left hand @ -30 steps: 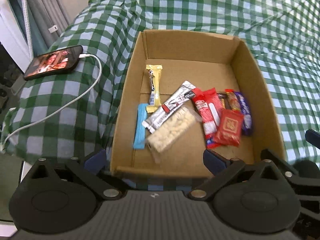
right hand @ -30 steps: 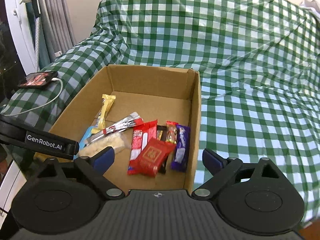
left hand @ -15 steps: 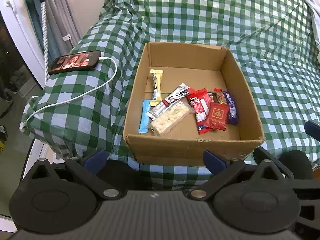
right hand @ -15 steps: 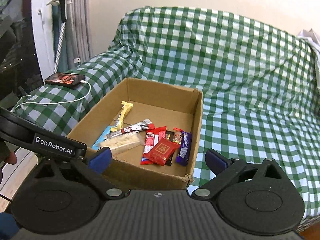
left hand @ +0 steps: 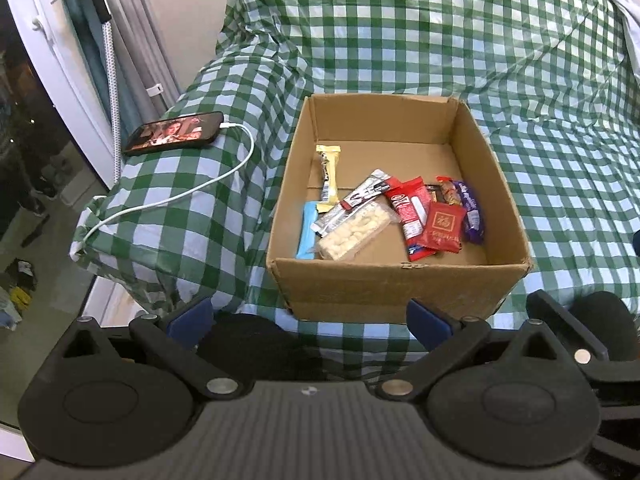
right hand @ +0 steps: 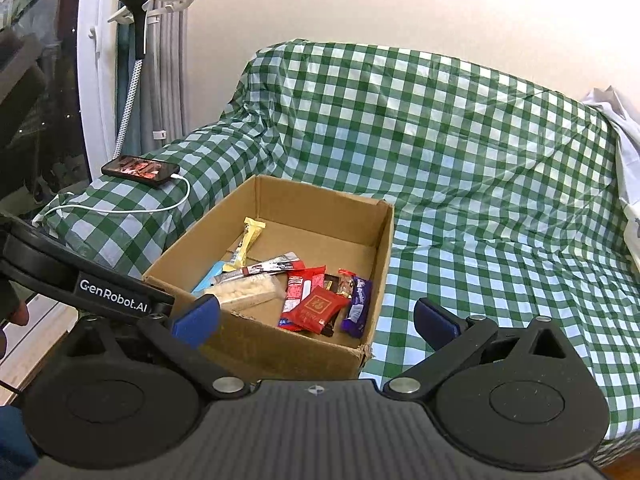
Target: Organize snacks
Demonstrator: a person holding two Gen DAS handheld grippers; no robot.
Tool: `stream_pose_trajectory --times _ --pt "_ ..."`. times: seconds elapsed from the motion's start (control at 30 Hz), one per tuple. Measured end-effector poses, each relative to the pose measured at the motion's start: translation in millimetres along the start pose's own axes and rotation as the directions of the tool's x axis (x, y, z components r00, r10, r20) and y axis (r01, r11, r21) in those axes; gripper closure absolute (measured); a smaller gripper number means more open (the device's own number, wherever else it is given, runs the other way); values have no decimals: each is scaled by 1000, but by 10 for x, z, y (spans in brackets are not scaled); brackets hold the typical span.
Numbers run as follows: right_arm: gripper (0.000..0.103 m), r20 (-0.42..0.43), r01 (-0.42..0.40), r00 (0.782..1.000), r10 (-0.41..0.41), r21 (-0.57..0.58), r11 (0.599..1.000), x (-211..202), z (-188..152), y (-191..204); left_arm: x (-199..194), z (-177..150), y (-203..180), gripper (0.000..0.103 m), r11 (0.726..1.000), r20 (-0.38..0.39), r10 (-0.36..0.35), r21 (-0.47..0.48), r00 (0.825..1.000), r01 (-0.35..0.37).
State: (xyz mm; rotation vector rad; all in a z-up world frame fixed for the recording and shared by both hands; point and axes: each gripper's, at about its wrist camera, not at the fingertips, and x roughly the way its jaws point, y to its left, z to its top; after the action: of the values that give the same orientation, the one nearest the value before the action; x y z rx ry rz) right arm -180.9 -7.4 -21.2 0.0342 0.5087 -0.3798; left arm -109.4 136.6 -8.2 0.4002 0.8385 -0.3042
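Open cardboard box (left hand: 394,286) on a sofa draped in green-and-white checked cloth (right hand: 480,184), wide bare cloth to its right, a padded armrest to its left carrying a phone (left hand: 174,134) on a white cable (left hand: 216,184). Inside, on the flat floor, crinkly wrapped snacks (left hand: 384,216) clustered toward the near wall: yellow bar, blue bar, silver bar, clear pack of pale pieces, red packets, purple bar. Left gripper (left hand: 310,320) and right gripper (right hand: 316,318) both held short of the box's near wall, jaws spread wide, holding nothing.
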Motion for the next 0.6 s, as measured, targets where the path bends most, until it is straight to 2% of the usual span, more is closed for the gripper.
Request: stream_pose_trajectory --times 0.33,0.6 --pt "1 -1 4 1000 -4 15 1000 -35 -21 -16 -9 -60 -14 0 1000 4 1 23 1000 -1" --pt "1 -1 5 1000 -5 21 1000 -46 -36 -41 -7 -71 -6 0 1000 0 28 15 1000 -28"
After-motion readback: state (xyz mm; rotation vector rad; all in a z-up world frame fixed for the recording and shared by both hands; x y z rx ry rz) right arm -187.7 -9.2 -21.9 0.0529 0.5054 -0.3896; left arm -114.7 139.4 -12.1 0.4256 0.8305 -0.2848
